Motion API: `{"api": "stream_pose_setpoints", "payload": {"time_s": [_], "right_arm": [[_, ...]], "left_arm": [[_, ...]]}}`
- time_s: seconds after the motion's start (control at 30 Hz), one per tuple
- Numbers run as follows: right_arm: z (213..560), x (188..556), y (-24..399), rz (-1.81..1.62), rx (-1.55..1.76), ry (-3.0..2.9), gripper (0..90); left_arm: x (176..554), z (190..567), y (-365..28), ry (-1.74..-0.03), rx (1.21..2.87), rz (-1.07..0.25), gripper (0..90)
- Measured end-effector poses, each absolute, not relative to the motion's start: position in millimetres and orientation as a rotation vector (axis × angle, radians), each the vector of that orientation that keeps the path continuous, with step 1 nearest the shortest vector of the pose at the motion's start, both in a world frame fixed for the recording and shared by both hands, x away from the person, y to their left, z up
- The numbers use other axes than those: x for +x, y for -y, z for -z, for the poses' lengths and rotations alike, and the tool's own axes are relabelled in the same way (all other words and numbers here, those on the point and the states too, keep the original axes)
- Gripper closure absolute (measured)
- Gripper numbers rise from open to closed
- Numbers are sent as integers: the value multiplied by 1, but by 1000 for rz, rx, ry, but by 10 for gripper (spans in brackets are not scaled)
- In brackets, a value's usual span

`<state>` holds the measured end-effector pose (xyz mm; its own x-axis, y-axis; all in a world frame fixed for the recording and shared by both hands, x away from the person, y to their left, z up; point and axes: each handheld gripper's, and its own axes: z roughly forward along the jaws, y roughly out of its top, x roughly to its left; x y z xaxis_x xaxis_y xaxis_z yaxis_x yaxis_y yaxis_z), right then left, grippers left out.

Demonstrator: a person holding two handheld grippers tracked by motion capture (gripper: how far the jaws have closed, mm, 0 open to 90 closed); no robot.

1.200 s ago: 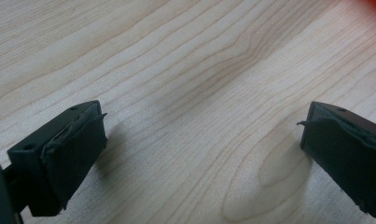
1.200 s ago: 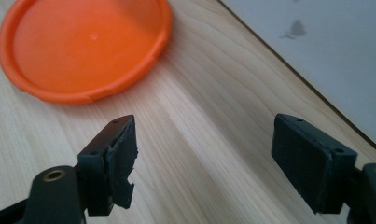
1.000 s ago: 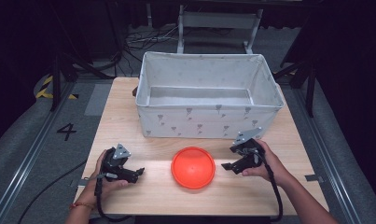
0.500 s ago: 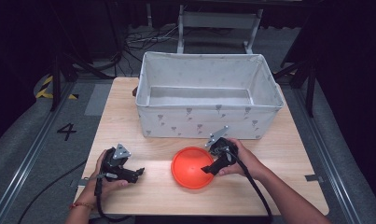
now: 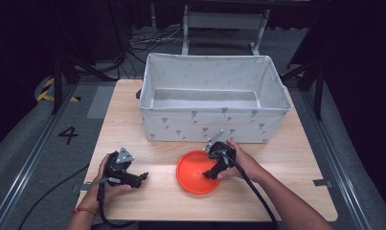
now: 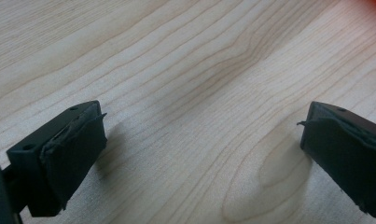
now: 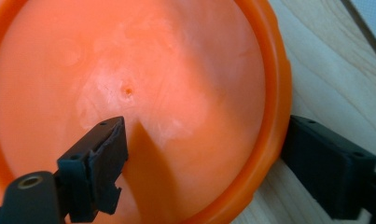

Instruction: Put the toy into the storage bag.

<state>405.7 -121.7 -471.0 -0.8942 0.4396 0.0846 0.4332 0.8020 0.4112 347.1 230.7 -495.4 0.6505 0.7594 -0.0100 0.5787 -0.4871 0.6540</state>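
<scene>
Dark floor and cables lie behind a light wooden table (image 5: 133, 115). On the table sits a big white cloth box (image 5: 212, 100), and just in front of it is an orange bowl (image 5: 196, 172). The right gripper (image 5: 209, 174) reaches over the bowl's right side. Its jaws are apart, one inside the bowl and one outside, with the rim (image 7: 269, 140) between them. It is hard to tell if they touch the rim. The left gripper (image 5: 141, 178) rests on bare wood, well to the left of the bowl, with its jaws wide apart and nothing between them.
</scene>
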Motion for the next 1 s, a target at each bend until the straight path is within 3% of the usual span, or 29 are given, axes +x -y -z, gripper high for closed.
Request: {"api": "stream_pose_setpoints", "payload": {"time_s": [0.13, 0.2, 0.23, 0.33, 0.43, 0.63, 1.0], "right_arm": [[475, 405, 119, -625, 711, -2965, 23], [474, 404, 118, -621, 698, -2971, 41], [472, 402, 116, -626, 670, -2981, 117], [470, 400, 115, -637, 652, -2986, 167], [468, 403, 118, -668, 689, -2978, 280], [452, 409, 133, -849, 770, -2920, 624], [401, 386, 126, -942, 514, -2893, 813]], "left_arm": [[346, 496, -230, -1042, 2233, -359, 3], [347, 496, -230, -1042, 2233, -357, 3], [346, 496, -230, -1042, 2233, -359, 3], [347, 495, -230, -1041, 2236, -355, 2], [347, 496, -230, -1042, 2231, -358, 2], [347, 495, -230, -1042, 2234, -361, 2], [347, 496, -230, -1043, 2231, -358, 2]]}}
